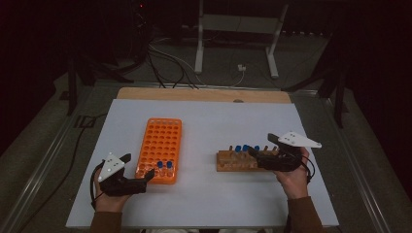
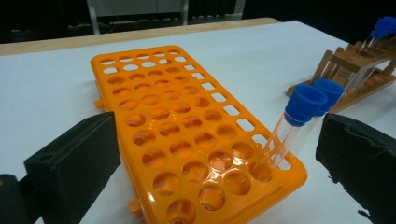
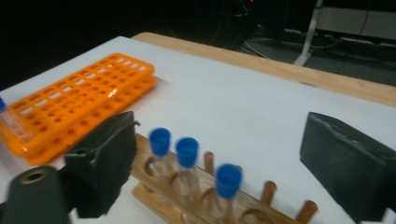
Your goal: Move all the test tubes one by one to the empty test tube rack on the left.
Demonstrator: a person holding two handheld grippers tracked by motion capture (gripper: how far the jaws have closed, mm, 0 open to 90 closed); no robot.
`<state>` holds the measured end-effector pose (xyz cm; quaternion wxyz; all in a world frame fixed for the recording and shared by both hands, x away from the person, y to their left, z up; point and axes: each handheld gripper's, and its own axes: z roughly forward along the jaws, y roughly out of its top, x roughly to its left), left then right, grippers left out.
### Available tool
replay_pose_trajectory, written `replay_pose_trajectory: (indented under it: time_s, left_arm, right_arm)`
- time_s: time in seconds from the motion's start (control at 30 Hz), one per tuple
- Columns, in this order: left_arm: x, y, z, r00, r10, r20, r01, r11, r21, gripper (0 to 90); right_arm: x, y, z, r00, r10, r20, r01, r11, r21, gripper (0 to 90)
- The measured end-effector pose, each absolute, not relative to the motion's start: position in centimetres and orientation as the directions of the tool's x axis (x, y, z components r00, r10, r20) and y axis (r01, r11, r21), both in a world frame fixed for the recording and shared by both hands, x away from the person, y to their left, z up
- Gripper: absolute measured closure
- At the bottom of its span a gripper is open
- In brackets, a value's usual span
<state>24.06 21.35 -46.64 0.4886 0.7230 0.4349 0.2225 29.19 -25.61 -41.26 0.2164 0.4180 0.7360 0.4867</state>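
An orange tube rack lies left of the table's middle, with two blue-capped tubes standing in its near row. My left gripper is at the rack's near left corner, open. In its own view the left gripper has wide jaws, and the two tubes lean untouched by the right jaw. A wooden rack at the right holds blue-capped tubes. My right gripper hovers over its right end. In the right gripper view the right gripper is open, its jaws either side of three capped tubes without touching them.
The white table top has a wooden strip along its far edge. Beyond it are cables and a white frame's legs on the dark floor. The wooden rack has bare pegs at its right end.
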Motion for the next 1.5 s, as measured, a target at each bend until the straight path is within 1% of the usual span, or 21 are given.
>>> replay_pose_trajectory:
  time_s: [0.13, 0.23, 0.47, 0.57, 0.8, 1.27, 1.5]
  left_arm:
    - [24.0, 21.5, -46.7, 0.52, 0.847, -0.109, 0.413, -0.138, 0.9, 0.3]
    - [24.0, 21.5, -46.7, 0.518, 0.848, -0.109, 0.414, -0.137, 0.9, 0.4]
    - [24.1, 21.5, -46.8, 0.516, 0.85, -0.109, 0.417, -0.137, 0.899, 0.4]
    - [24.1, 21.5, -46.8, 0.513, 0.851, -0.114, 0.416, -0.13, 0.9, 0.4]
    - [24.1, 21.5, -46.8, 0.514, 0.85, -0.113, 0.418, -0.134, 0.898, 0.4]
    - [24.1, 21.5, -46.8, 0.514, 0.85, -0.113, 0.419, -0.134, 0.898, 0.4]
    - [24.1, 21.5, -46.9, 0.514, 0.85, -0.114, 0.42, -0.133, 0.898, 0.4]
  right_arm:
    - [29.3, -26.1, -41.8, -0.552, 0.829, 0.084, 0.419, 0.189, 0.888, 16.4]
    - [29.2, -26.3, -42.3, -0.553, 0.83, 0.071, 0.425, 0.208, 0.881, 21.8]
    - [29.1, -26.6, -43.3, -0.559, 0.828, 0.045, 0.436, 0.248, 0.865, 42.3]
    - [29.2, -26.6, -43.9, -0.569, 0.82, 0.05, 0.447, 0.257, 0.857, 49.9]
    - [29.5, -26.3, -45.2, -0.588, 0.807, 0.06, 0.469, 0.279, 0.838, 62.6]
    - [29.6, -25.5, -45.8, -0.591, 0.806, 0.023, 0.445, 0.302, 0.843, 73.7]
    - [29.6, -25.2, -45.8, -0.605, 0.796, 0.016, 0.435, 0.314, 0.844, 76.2]
